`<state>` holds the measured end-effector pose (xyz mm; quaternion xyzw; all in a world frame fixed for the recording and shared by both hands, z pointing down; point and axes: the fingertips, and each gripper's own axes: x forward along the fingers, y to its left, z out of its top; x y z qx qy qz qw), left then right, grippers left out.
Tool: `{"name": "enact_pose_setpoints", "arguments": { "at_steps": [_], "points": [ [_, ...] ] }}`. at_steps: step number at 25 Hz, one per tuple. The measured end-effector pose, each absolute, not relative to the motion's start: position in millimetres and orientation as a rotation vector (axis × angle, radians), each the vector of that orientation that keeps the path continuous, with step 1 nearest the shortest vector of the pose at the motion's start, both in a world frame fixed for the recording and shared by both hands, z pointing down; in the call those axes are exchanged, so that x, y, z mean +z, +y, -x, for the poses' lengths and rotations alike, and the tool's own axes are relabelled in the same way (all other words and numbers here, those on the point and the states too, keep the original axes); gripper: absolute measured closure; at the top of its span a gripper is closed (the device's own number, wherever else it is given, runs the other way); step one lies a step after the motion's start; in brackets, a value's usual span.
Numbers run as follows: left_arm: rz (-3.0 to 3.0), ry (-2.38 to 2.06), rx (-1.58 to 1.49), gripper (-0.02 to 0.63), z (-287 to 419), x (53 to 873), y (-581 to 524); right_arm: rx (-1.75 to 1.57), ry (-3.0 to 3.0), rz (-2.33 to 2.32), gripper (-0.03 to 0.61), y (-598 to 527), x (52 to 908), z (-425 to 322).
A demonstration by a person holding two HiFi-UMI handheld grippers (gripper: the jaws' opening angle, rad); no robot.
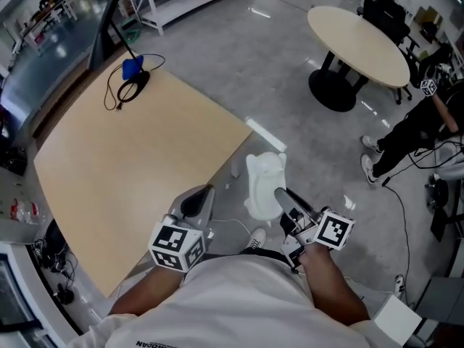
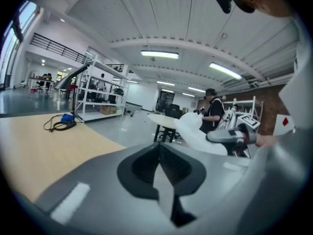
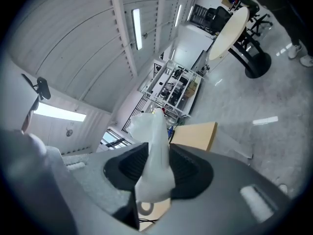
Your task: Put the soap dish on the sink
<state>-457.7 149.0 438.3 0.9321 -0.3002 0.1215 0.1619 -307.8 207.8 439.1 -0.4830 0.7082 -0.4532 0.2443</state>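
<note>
— White moulded part at the right gripper [image 1: 280, 193]: was that the soap dish [image 1: 262, 176]?
— Confirmed. The jaws were clamped on its near end. The part was plain white with a wavy outline, and in the right gripper view it showed edge-on as a thin wall.
— Orientation?
— The long axis ran straight out from the jaws, away from the person, with the free end farthest out. The part hung in the air over the grey floor [image 1: 290, 85], just past the corner of the light wooden tabletop [image 1: 130, 165], and touched neither.
— Left gripper [image 1: 206, 193]?
— Jaws together, nothing between them. It sat beside the right one, near the tabletop edge.
— Legible writing?
— Each gripper cube carried black-and-white square markers. Print along the shirt [image 1: 217, 296] hem was upside down and cut off, so it was not readable. A blue item [image 1: 133, 67] with a black cable [image 1: 123, 93] lay at the tabletop's far end, and any label on it was too small to tell.
</note>
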Motion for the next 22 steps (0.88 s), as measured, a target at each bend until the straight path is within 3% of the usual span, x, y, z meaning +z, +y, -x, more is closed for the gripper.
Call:
{"name": "enact_pose_setpoints", "arguments": {
  "at_steps": [13,22],
  "points": [
    [-2.829,-0.469,0.425,0.606,291.4,431.3,173.7,-1.102,1.642,1.538,0.445,276.5,446.9,166.2],
    [-2.878,-0.254,0.478,0.606,237.5,437.6,182.5,-1.027,1.467,1.629,0.445,311.0,457.1,131.9]
  ]
}}
